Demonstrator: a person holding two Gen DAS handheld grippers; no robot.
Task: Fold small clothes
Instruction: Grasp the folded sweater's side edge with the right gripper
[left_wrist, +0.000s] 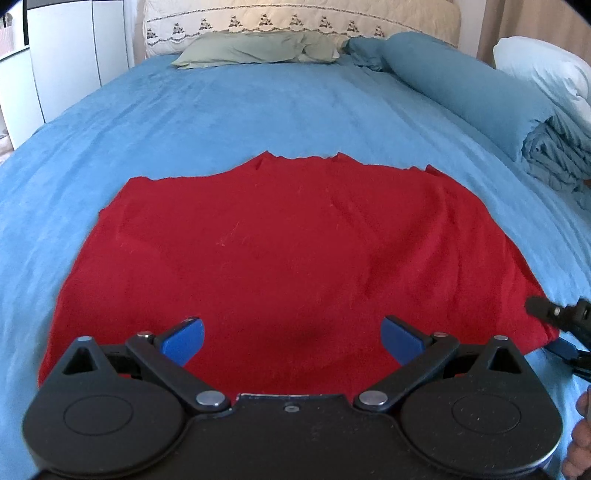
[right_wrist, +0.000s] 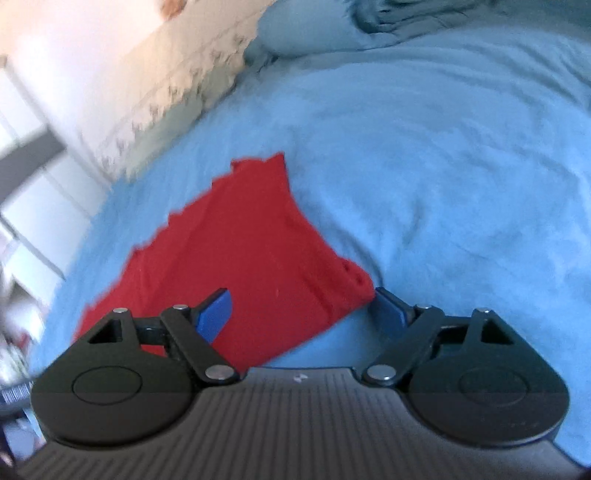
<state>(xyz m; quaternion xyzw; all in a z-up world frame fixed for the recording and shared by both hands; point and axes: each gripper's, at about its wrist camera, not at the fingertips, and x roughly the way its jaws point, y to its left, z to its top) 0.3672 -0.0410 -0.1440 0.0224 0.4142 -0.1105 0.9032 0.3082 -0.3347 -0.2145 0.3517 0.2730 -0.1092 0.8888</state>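
Observation:
A red garment (left_wrist: 280, 240) lies spread flat on the blue bed cover (left_wrist: 221, 110). My left gripper (left_wrist: 293, 341) is open and hovers over the garment's near edge, its blue pads wide apart. My right gripper (right_wrist: 304, 312) is open at the garment's near right corner (right_wrist: 343, 291); the corner lies between its blue pads, the left pad over the cloth, the right pad beside it on the cover. The right gripper also shows at the right edge of the left wrist view (left_wrist: 565, 325). The right wrist view is blurred.
A green pillow (left_wrist: 258, 50) and a cream headboard (left_wrist: 295, 18) are at the far end of the bed. A rolled blue duvet (left_wrist: 480, 96) and a white pillow (left_wrist: 546, 70) lie along the right side. White wardrobe doors (left_wrist: 66, 55) stand at the left.

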